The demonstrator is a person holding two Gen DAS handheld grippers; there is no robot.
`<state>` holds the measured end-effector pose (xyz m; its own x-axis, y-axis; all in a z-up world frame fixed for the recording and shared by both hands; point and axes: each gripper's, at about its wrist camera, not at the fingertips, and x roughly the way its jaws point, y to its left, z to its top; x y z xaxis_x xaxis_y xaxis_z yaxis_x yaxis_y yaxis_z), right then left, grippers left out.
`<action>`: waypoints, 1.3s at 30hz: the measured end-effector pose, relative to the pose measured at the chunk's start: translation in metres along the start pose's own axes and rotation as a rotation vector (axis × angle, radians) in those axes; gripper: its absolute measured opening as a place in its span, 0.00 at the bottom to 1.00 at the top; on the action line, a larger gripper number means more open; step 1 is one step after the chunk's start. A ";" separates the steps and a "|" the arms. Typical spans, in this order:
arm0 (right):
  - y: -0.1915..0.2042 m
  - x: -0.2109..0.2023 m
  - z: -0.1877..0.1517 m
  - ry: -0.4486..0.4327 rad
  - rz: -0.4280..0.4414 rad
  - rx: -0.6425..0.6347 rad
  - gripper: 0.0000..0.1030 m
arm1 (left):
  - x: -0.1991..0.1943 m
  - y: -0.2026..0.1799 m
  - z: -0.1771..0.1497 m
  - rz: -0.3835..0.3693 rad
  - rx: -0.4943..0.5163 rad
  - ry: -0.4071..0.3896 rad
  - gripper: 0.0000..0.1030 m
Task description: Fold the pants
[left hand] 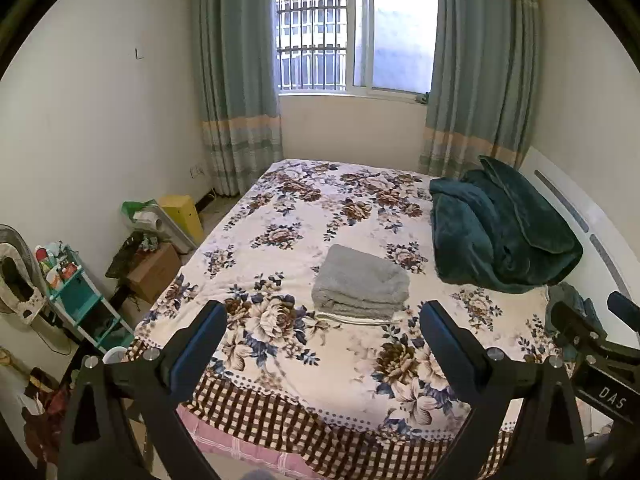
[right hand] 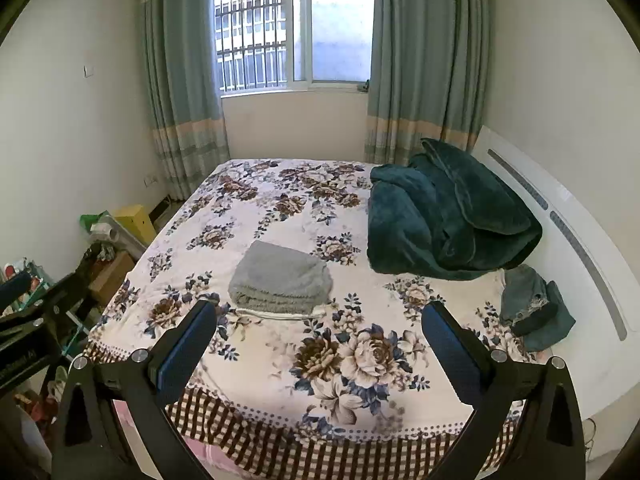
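One pair of grey fleece pants [left hand: 360,286] [right hand: 281,280], folded into a flat rectangular stack, lies near the middle of the floral-print bedspread [left hand: 280,220] [right hand: 260,208]. Both black two-finger tools hang over the bed's foot edge, well apart from it: the left gripper [left hand: 323,322] and the right gripper [right hand: 320,320] each have their jaws spread wide, holding nothing. One rumpled dark green plush blanket [left hand: 500,232] [right hand: 448,220] sits by the white headboard [right hand: 560,216]. Two striped teal curtains [left hand: 236,80] flank one barred window [left hand: 352,32].

Beside the dark green blanket [right hand: 448,216], a crumpled bluish garment [right hand: 536,308] stays too bunched to identify. In the left wrist view the right gripper [left hand: 596,328] partly hides it, itself cut off by the edge.
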<state>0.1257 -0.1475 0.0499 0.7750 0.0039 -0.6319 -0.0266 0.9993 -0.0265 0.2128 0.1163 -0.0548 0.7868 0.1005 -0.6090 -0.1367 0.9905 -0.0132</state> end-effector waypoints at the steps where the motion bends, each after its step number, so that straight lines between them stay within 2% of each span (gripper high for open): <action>1: 0.000 -0.002 0.000 -0.001 0.000 0.000 1.00 | 0.000 0.000 0.000 0.004 0.000 0.001 0.96; 19: 0.010 0.005 0.006 0.003 0.022 -0.014 1.00 | -0.011 0.004 -0.012 0.016 -0.009 0.024 0.96; 39: 0.026 0.015 -0.007 0.035 0.053 -0.019 1.00 | -0.015 0.004 -0.015 0.003 -0.021 0.038 0.96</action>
<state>0.1323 -0.1221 0.0341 0.7495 0.0552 -0.6597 -0.0795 0.9968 -0.0069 0.1915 0.1175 -0.0577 0.7628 0.0994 -0.6389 -0.1522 0.9880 -0.0280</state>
